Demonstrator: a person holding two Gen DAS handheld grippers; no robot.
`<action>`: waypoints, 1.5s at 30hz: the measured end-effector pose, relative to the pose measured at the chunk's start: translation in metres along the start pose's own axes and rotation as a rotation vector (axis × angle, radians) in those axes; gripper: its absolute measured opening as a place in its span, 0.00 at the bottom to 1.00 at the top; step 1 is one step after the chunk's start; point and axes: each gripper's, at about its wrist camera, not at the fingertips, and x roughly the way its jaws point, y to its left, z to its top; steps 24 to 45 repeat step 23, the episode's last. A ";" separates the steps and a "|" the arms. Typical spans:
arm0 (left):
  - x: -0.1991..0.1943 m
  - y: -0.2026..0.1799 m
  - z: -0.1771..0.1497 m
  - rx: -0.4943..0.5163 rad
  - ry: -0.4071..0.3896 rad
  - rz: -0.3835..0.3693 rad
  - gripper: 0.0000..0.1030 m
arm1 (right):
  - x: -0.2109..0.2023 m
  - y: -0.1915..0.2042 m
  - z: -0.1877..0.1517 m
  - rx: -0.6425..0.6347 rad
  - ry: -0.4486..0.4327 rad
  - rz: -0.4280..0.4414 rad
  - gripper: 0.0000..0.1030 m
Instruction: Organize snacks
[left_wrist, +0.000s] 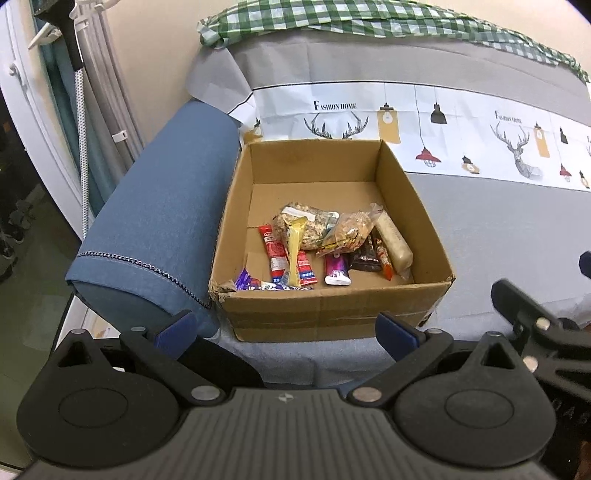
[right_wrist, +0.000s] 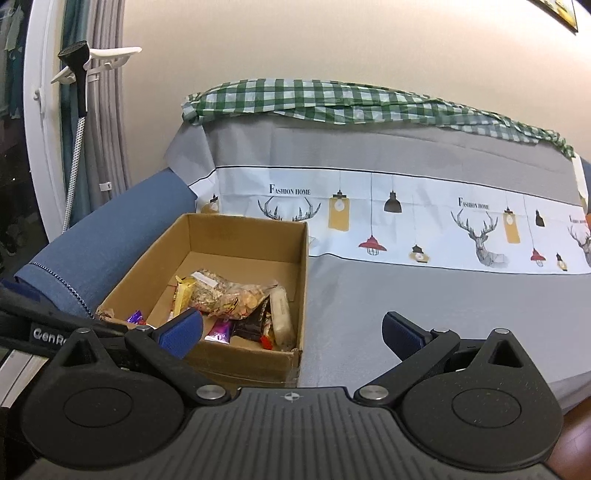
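Both grippers, left (left_wrist: 286, 330) & right (right_wrist: 291, 332), hang spread w/ nothing held, snacks (left_wrist: 325, 243) piled in the cardboard box (left_wrist: 332, 314) on the sofa; wrappers look light, crinkly, slippery, so pinch mid-pack.

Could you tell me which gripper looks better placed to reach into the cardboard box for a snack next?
Probably the left. The left gripper is open and faces the cardboard box squarely, the snacks centred ahead. The right gripper, also open, has the box off to its left.
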 end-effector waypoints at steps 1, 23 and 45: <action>0.000 0.000 0.000 0.001 -0.002 -0.002 1.00 | -0.001 0.001 -0.001 -0.006 0.000 -0.001 0.99; 0.015 0.002 -0.002 0.014 0.026 0.017 1.00 | 0.010 0.007 -0.003 -0.018 0.018 0.020 0.99; 0.015 0.002 -0.002 0.014 0.026 0.017 1.00 | 0.010 0.007 -0.003 -0.018 0.018 0.020 0.99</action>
